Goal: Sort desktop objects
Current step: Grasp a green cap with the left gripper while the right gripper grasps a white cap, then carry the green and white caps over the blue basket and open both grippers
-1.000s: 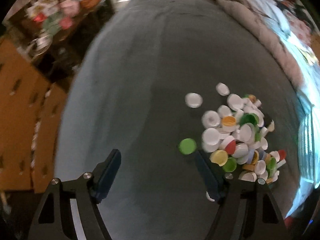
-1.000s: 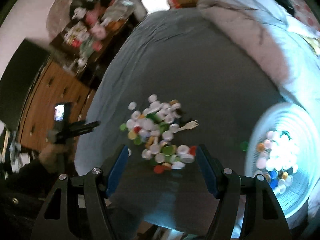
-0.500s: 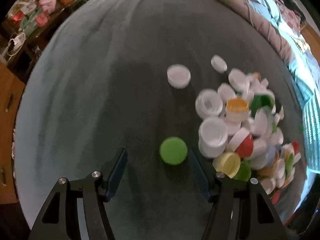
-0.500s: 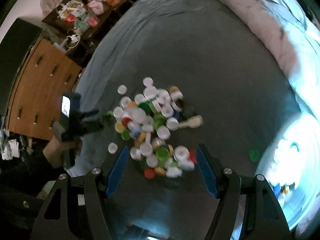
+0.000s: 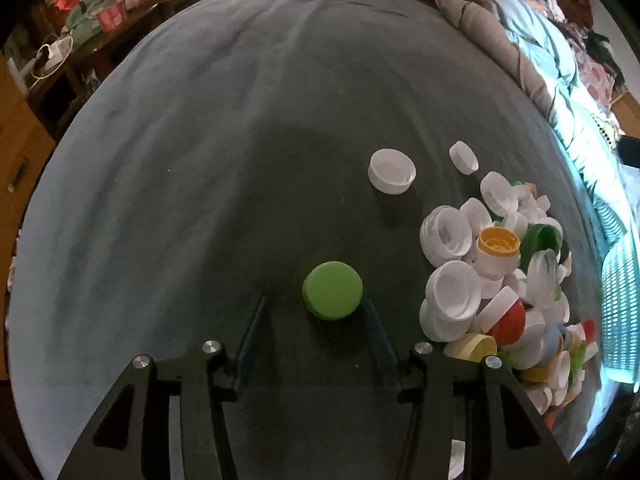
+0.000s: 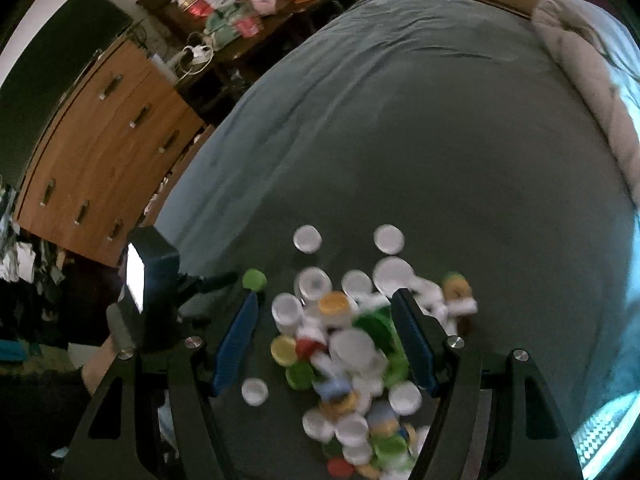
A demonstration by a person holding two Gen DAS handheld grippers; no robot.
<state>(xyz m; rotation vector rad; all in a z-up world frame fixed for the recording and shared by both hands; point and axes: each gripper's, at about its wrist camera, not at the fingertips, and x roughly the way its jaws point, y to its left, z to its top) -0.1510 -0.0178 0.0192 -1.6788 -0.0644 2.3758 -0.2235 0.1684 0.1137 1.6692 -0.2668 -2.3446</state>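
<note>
Far ahead-left of my right gripper stands a wooden dresser [image 6: 104, 152]; a rumpled duvet [image 6: 592, 92] lies ahead-right.

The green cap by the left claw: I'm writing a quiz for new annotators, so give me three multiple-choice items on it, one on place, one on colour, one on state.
1. Where does the green cap lie?
A. Alone on the grey bedcover, beside the pile of caps
B. Buried in the pile
C. Inside a basket

2. What colour are the two lone caps beyond it?
A. Red
B. White
C. Yellow

3. How does the left claw stand?
A. Pads pressing the cap from both sides
B. Lifted, holding the cap in the air
C. Around the cap, a gap at one finger

Answers: 1 A, bare cover shows all round it. 2 B, both lone caps are white. 3 C, the cap lies flat, clear of the left finger.
</note>
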